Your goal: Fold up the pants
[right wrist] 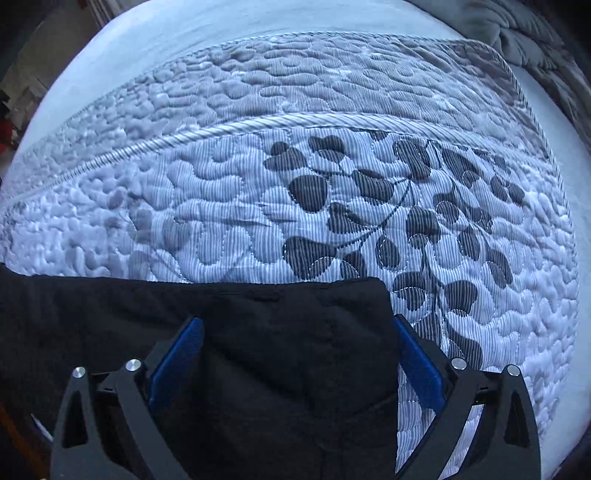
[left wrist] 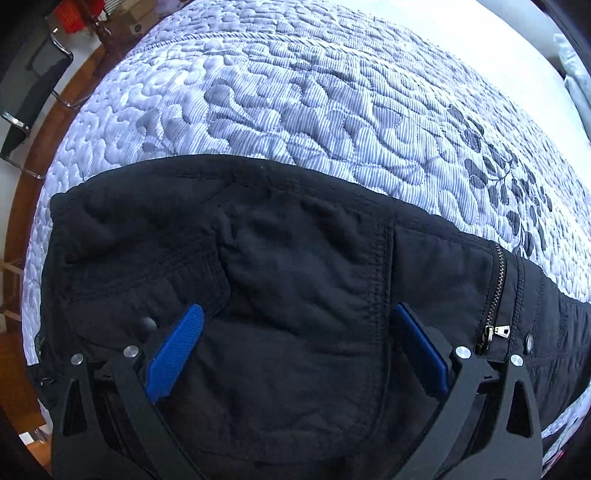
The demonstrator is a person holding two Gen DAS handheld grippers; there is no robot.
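Observation:
Black pants (left wrist: 295,266) lie flat on a blue-and-white quilted bedspread (left wrist: 295,92). In the left wrist view I see the waist part with a seam, a zipper (left wrist: 495,295) and snaps. My left gripper (left wrist: 299,314) is open above this fabric, blue pads (left wrist: 177,350) wide apart, holding nothing. In the right wrist view the pants' leg end (right wrist: 277,332) lies with its corner at the right. My right gripper (right wrist: 297,325) is open over that end, its right pad (right wrist: 421,365) past the fabric's edge over the quilt (right wrist: 332,203).
A wooden bed frame (left wrist: 48,122) and a dark chair (left wrist: 33,81) are at the left of the left wrist view. Boxes (left wrist: 129,18) stand beyond. A grey cushion or blanket (right wrist: 524,29) lies at the far right of the right wrist view.

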